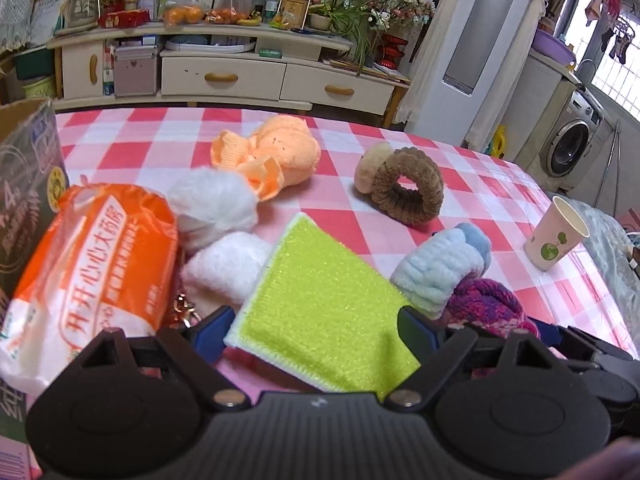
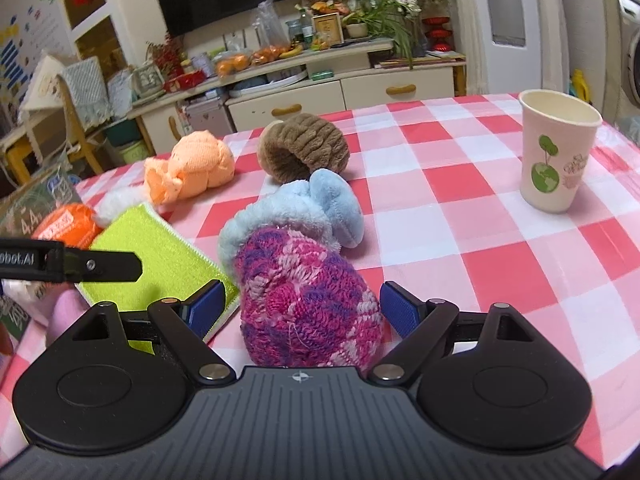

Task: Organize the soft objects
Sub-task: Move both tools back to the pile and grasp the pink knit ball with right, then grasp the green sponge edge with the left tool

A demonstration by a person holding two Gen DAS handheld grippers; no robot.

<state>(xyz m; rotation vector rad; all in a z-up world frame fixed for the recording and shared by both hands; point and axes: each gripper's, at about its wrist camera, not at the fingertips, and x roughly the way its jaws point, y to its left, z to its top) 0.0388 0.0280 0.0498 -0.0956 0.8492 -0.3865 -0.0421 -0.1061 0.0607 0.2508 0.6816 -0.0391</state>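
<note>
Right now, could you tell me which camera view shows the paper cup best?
The right wrist view: the paper cup stands upright, whole and sharp on the checked cloth, with its open rim and green print clear. The left wrist view shows the same cup small and tilted by the lens near the right edge.

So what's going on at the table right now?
A person is sorting soft items on the checked tablecloth with two handheld grippers. The left gripper is open over the green sponge cloth, not gripping it. The right gripper is open around the pink-purple knitted piece, pads not pressing. The orange, brown and blue pieces lie untouched.
</note>
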